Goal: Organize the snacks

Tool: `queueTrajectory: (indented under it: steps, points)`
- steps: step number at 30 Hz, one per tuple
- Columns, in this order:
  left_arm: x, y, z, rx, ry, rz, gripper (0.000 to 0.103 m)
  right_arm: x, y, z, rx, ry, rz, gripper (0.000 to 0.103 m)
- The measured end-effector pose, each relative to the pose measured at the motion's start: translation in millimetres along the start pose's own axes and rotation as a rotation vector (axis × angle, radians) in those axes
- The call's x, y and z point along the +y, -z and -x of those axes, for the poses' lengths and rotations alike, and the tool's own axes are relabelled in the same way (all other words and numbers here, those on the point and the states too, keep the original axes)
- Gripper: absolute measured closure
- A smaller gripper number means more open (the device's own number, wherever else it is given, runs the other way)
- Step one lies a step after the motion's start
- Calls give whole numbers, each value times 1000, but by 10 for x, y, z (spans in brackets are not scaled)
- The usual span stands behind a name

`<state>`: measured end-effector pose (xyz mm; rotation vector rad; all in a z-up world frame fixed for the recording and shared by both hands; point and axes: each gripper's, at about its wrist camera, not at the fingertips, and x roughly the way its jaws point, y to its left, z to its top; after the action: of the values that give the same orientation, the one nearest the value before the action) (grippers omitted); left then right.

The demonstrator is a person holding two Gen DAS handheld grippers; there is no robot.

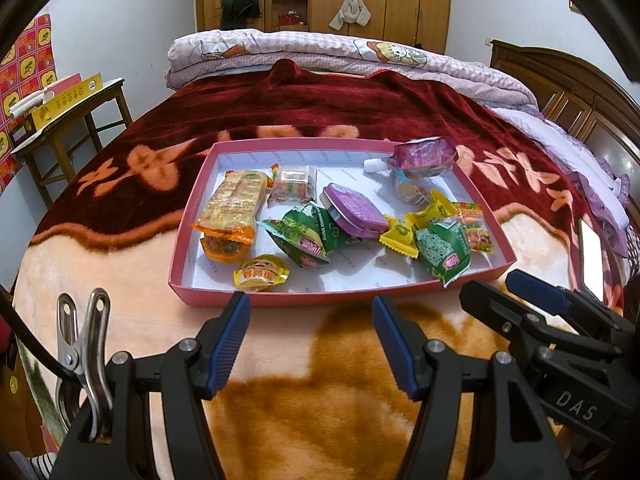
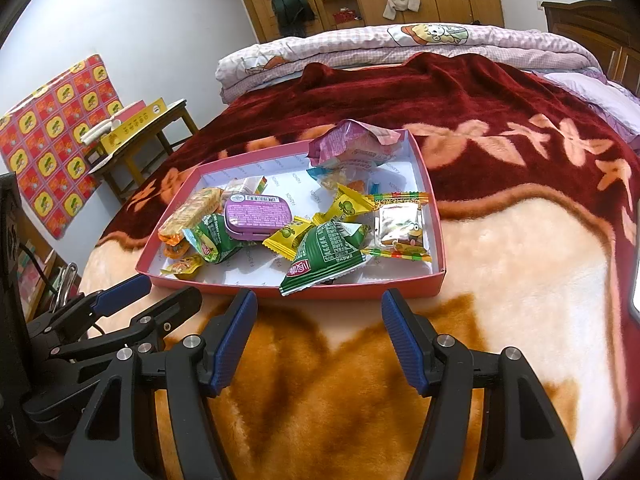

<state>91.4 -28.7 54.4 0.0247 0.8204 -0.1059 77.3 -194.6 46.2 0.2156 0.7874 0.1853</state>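
Left wrist view shows the left gripper (image 1: 311, 312) with jaws released and nothing between them, poised over the plush orange-and-cream blanket (image 1: 320, 420). Just ahead lies the shallow pink cardboard tray (image 1: 280, 298) of wrapped snacks (image 1: 304, 240). The right gripper (image 2: 319, 312), likewise spread and unladen, faces the tray's near edge.

The small print on the flat purple tin (image 2: 256, 213) is too tiny to read. The bright white phone (image 1: 591, 256) is cut off by the right edge in the right wrist view. The orange wafer pack (image 2: 188, 216) is partly hidden behind a green snack bag (image 2: 214, 240).
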Motion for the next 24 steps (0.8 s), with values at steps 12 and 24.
queueTrajectory:
  steps: [12,24]
  points:
    - [-7,-3,6,-3,-1,1,36,-2,-4,3,0,-1,-1,37]
    - [32,3,7,-4,-2,2,36,-7,-4,-4,-1,1,-1,37]
